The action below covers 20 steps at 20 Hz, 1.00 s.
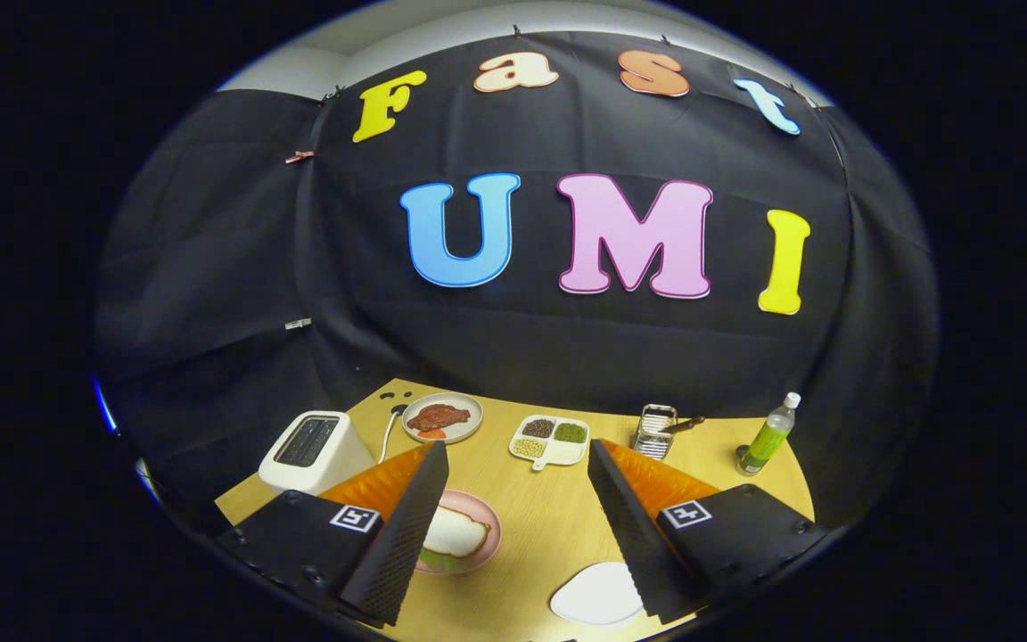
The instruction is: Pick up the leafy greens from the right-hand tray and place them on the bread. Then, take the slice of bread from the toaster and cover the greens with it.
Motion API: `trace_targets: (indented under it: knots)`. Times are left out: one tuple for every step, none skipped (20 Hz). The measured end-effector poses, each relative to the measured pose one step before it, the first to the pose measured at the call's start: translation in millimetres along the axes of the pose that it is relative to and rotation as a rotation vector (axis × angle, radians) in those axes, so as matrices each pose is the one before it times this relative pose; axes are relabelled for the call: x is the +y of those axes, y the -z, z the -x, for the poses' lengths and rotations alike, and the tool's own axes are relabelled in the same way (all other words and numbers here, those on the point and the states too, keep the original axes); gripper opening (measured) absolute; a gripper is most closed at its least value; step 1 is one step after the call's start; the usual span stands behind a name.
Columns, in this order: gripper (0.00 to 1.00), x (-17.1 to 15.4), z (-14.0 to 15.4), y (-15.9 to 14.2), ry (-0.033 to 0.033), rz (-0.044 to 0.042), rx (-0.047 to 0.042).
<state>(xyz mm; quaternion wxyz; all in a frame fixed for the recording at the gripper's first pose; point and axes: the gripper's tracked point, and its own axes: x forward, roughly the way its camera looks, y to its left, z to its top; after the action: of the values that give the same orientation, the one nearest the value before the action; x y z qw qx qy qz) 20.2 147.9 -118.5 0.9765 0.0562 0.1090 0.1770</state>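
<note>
While the gripper (pixel 518 446) hangs above the wooden table (pixel 540 526) with its 2 fingers (pixel 402 535) spread wide and nothing between them but bare tabletop, the task's things lie close by. A pink plate (pixel 491 526) sits just inside the left finger, partly hidden by it, and carries a pale slice of bread (pixel 455 532). A strip of leafy greens (pixel 440 561) peeks out under the slice's near edge, so the greens seem to be on the plate already, with bread on top of them. The white tray (pixel 598 596) by the right finger looks bare. The toaster (pixel 313 448) stands beyond the left finger, and its slot is too dark to tell whether a slice is inside. By my judgement the greens are light, limp and easily torn, so they are best pinched gently at a thicker bunch rather than at 1 leaf edge. The bread is light and soft, and it will dent or crumble under a hard squeeze. A light grip across its crust, where it is firmest, should hold it flat. Further back stand a plate of meat (pixel 440 417), a divided dish (pixel 551 439), a grater (pixel 654 430) and a green bottle (pixel 768 437), all well apart from the fingers.
</note>
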Motion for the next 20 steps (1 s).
trace_targets:
  knots:
    - [0.98,-5.16,6.34,-2.87,-0.00055,0.01416,-0.0105]
    - [0.98,-6.46,6.18,-4.23,0.00206,0.01224,-0.01268]
    - [0.98,-4.92,5.56,-3.96,0.00058,0.01094,-0.00969]
    - [0.98,-4.39,3.33,-3.62,-0.00354,0.00511,-0.01129]
    - [0.98,-2.87,3.54,-1.02,-0.00362,-0.00103,-0.00285]
    - [0.98,-1.99,3.48,-0.84,-0.00585,-0.00152,0.00021]
    - [0.98,-4.59,1.94,-0.63,0.00369,-0.0007,-0.00088]
    - [0.98,-3.69,1.89,0.44,0.00269,0.00122,0.00176]
    - [0.98,-3.35,0.53,-0.44,0.00425,0.00098,-0.00266]
    - [0.98,-2.55,1.12,1.35,0.0049,-0.00181,0.00241]
    - [0.98,-0.78,0.16,0.89,-0.00181,-0.00313,0.00218]
    - [0.98,-2.45,0.99,1.73,0.00358,-0.00281,0.00425]
    - [0.98,-1.47,0.12,0.69,-0.00155,-0.00062,0.00358]
    - [0.98,-1.19,0.33,-0.22,0.00165,0.00072,-0.00123]
    - [0.98,-0.99,0.49,0.41,-0.00054,0.00194,0.00149]
    - [0.98,-1.24,0.98,0.13,0.00026,0.00171,-0.00064]
    - [0.98,-0.18,-0.03,0.42,-0.0003,0.00149,0.00204]
    - [0.98,-0.35,1.33,-0.02,-0.00055,0.00026,-0.00047]
    - [0.98,0.31,0.16,-0.23,0.0005,-0.00016,-0.00094]
    - [0.98,-0.47,0.73,-0.95,-0.00044,0.00115,-0.00088]
